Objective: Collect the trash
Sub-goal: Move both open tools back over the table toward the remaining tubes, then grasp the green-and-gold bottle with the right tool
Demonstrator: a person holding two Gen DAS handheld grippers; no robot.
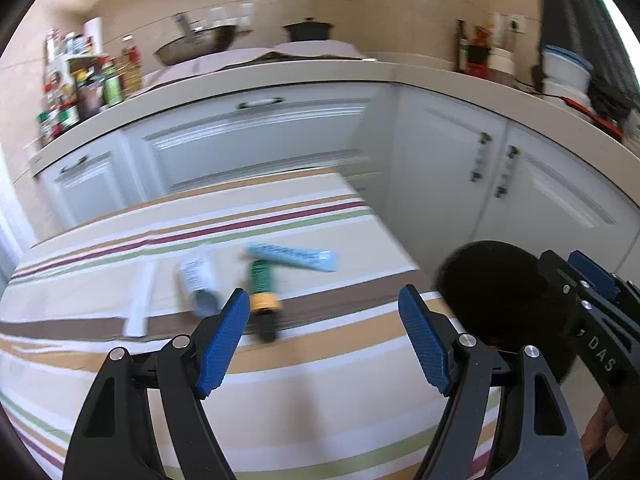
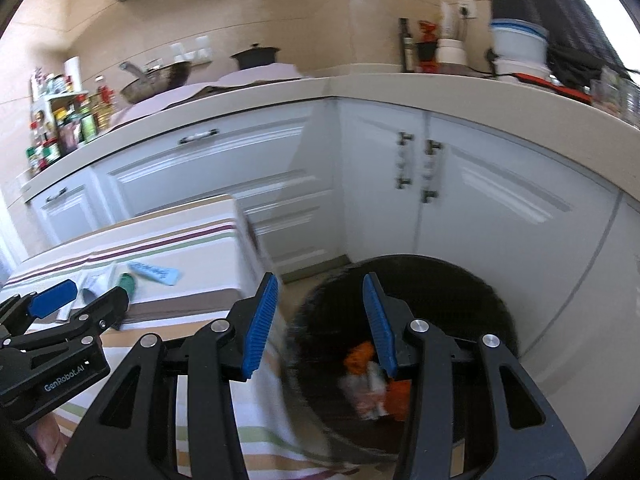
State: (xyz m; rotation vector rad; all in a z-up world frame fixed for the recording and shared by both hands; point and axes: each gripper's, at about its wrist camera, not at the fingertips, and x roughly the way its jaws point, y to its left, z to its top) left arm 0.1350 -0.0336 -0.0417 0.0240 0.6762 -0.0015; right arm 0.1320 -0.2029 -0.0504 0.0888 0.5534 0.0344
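Hovering wide open and empty, the left hand-held gripper [image 1: 322,304] should straddle the green bottle [image 1: 262,286] at 11 o'clock; the right hand-held gripper [image 2: 320,292] gapes empty over the bin [image 2: 460,276].

Left gripper [image 1: 322,336] reaches toward 12 o'clock, its 2 blue-padded fingers [image 1: 221,344] spread wide, empty. Right gripper [image 2: 320,322] at its 3 o'clock, jaws parted, empty.

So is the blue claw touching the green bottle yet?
Cannot tell. In the left wrist view the left gripper finger overlaps the green bottle, hiding any gap; the picture is blurred.
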